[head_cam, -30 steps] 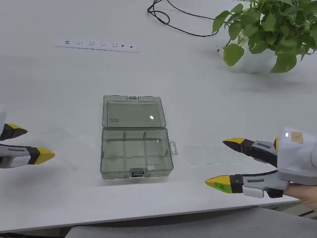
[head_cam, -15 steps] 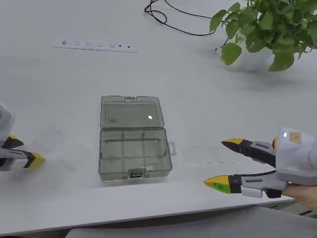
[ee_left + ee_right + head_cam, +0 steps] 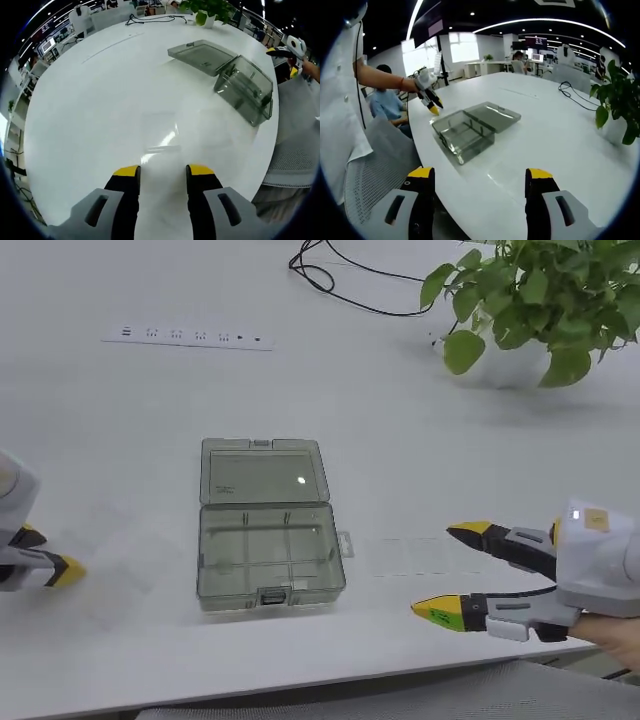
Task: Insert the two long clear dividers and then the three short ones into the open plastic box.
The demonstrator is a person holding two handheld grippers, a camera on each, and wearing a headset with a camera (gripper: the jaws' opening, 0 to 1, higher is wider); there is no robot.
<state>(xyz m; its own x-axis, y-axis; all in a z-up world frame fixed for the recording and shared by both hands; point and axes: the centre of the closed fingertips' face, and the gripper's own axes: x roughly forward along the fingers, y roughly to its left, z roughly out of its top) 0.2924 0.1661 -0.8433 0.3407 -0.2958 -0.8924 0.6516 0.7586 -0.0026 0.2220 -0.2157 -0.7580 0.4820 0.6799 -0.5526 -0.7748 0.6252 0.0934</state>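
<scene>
Your L gripper (image 3: 53, 553) backed off left, jaws narrower but released, empty. R gripper (image 3: 442, 570) same spot, jaws wide. No pick yet: dividers (image 3: 420, 556) untouched, box (image 3: 270, 560) waiting.

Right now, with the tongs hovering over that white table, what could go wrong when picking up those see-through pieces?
1. The clear dividers ahead of the left tongs barely stand out from the white table, so a grab may miss.
2. They lie flat, so the open tongs may only push them along.
3. The other dividers, beside the right tongs, lie near the table's front edge and might slide off.
</scene>
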